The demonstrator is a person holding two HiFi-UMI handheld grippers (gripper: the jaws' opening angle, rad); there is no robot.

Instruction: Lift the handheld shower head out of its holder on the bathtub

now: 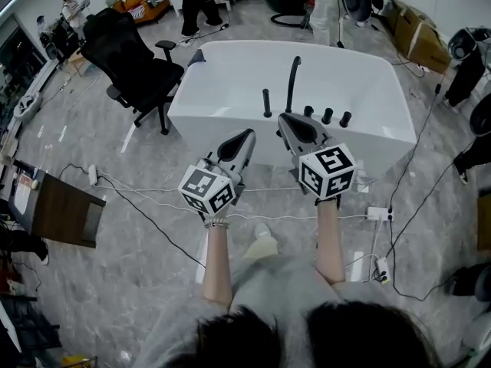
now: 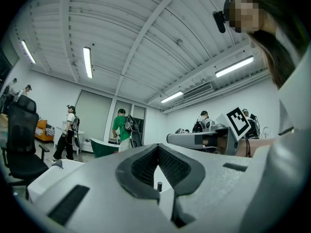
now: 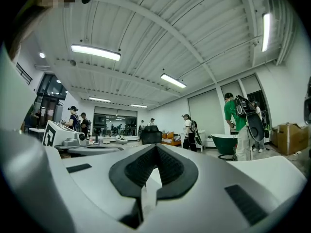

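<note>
A white bathtub point(image 1: 230, 106) stands ahead of me in the head view. On its near rim rise a short black handheld shower head point(image 1: 267, 103), upright in its holder, a tall curved black spout point(image 1: 292, 81) and three black knobs point(image 1: 327, 116). My left gripper point(image 1: 247, 134) hovers short of the rim, left of the shower head, its jaws together and empty. My right gripper point(image 1: 285, 119) is just right of and below the shower head, also shut on nothing. In the left gripper view a small black post point(image 2: 159, 185) shows through the gap under the shut left gripper point(image 2: 158, 147). The right gripper point(image 3: 156, 147) shows closed.
A black office chair point(image 1: 126, 60) stands left of the tub. Cables and a power strip point(image 1: 378, 213) lie on the grey floor by my feet. A brown board point(image 1: 65, 209) sits at the left, cardboard boxes point(image 1: 418, 33) at the far right. Several people stand behind the tub.
</note>
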